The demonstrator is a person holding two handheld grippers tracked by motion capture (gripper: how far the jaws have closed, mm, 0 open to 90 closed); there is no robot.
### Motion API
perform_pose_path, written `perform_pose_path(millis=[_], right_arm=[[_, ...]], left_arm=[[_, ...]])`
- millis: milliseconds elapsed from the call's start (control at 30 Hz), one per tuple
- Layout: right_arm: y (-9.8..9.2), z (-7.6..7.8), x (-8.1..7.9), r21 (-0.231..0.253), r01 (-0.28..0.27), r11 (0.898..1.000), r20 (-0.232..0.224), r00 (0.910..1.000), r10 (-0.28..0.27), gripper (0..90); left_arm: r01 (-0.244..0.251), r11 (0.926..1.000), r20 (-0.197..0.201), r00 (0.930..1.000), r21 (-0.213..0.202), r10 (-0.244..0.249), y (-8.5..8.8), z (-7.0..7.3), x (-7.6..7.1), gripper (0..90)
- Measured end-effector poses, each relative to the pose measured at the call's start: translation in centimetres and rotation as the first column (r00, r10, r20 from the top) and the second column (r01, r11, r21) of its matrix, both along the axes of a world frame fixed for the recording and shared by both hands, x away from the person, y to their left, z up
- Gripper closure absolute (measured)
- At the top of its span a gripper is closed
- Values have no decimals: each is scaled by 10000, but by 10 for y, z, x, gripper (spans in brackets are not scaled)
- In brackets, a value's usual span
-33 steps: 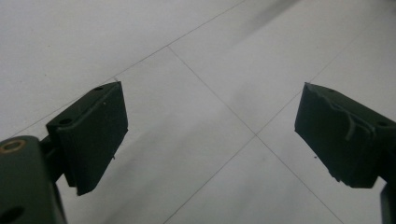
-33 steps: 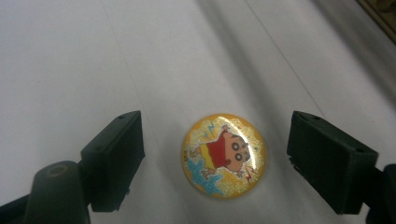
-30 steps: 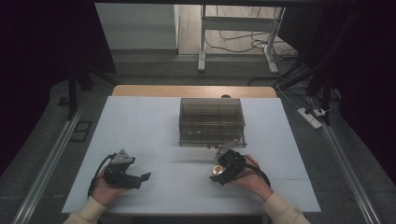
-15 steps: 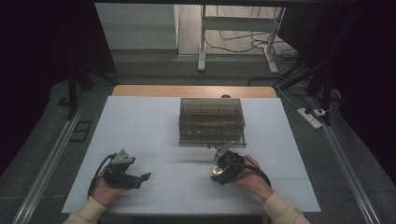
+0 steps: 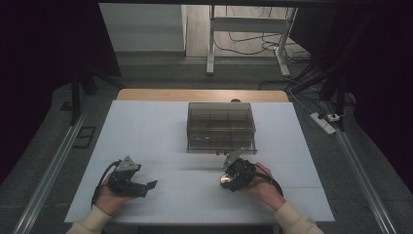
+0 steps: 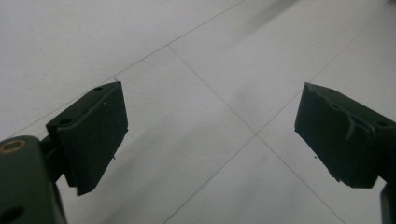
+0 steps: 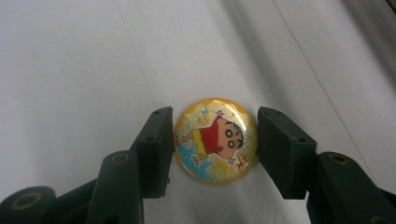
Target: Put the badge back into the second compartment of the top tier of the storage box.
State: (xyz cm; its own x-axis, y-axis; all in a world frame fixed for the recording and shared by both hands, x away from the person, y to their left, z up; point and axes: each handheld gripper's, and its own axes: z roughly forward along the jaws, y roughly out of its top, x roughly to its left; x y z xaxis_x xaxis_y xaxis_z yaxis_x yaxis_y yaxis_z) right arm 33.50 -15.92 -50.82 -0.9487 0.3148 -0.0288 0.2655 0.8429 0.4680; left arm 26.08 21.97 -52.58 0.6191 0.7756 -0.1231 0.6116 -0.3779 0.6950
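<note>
A round yellow badge (image 7: 215,140) with a cartoon child on it lies flat on the white table (image 5: 146,131). My right gripper (image 7: 215,120) has just been closing its jaws, and its pads (image 7: 159,140) now press on the badge from both sides. In the high view the badge (image 5: 224,181) glints at the tip of my right gripper (image 5: 228,179), near the table's front right. At the front left my left gripper (image 5: 150,185) rests low over the table. Its jaws stand wide apart in the left gripper view (image 6: 210,126), with bare table between them.
A clear grey compartment box (image 5: 220,127) stands at the middle of the table, just beyond my right hand. A wooden strip (image 5: 202,95) edges the far side. Metal rails (image 5: 48,170) run along the floor on both sides.
The right gripper's jaws have closed in on the badge. Neither hand has shifted on the table.
</note>
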Motion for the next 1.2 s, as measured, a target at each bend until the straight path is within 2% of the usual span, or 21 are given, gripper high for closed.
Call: perform_pose_path(millis=[167, 333, 367, 500, 600, 833, 900, 1000, 1033, 1200], right_arm=[[-4, 1, 1, 222, 84, 9997, 6, 10000, -84, 463], [-12, 8, 0, 918, 259, 9954, 182, 9995, -277, 463], [-12, 8, 0, 918, 259, 9954, 182, 9995, -277, 463], [-19, 13, -1, 1456, 309, 9889, 339, 9988, -362, 463], [-20, 14, -2, 1575, 334, 9870, 486, 9980, -415, 463], [-32, 23, -3, 2374, 539, 9699, 778, 9942, -743, 463], [-35, 24, -3, 2713, 604, 9606, 789, 9933, -848, 463], [-37, 26, -4, 2893, 580, 9555, 924, 9918, -882, 463], [-39, 28, -4, 3096, 594, 9490, 985, 9907, -941, 463], [-44, 31, -4, 3453, 666, 9361, 1088, 9879, -1104, 463]], left_arm=[[-29, 10000, 14, 10000, -21, 29, 0, 0, 0, 98], [-41, 10000, 19, 10000, -2, 41, 2, 0, 0, 98], [-53, 10000, 17, 10000, -4, 53, 2, 0, 0, 98], [-35, 10000, 35, 10000, -1, 35, 2, 0, 0, 98], [-49, 10000, 30, 10000, 2, 49, 2, 0, 0, 98], [-49, 10000, 65, 10000, 14, 49, 2, 0, 0, 98], [-50, 10000, 64, 10000, 13, 50, 2, 0, 0, 98], [-45, 10000, 66, 10000, 22, 45, 2, 0, 0, 98], [-54, 10000, 67, 10000, 17, 54, 2, 0, 0, 98], [-58, 10000, 87, 9999, 9, 58, 2, 0, 0, 98]])
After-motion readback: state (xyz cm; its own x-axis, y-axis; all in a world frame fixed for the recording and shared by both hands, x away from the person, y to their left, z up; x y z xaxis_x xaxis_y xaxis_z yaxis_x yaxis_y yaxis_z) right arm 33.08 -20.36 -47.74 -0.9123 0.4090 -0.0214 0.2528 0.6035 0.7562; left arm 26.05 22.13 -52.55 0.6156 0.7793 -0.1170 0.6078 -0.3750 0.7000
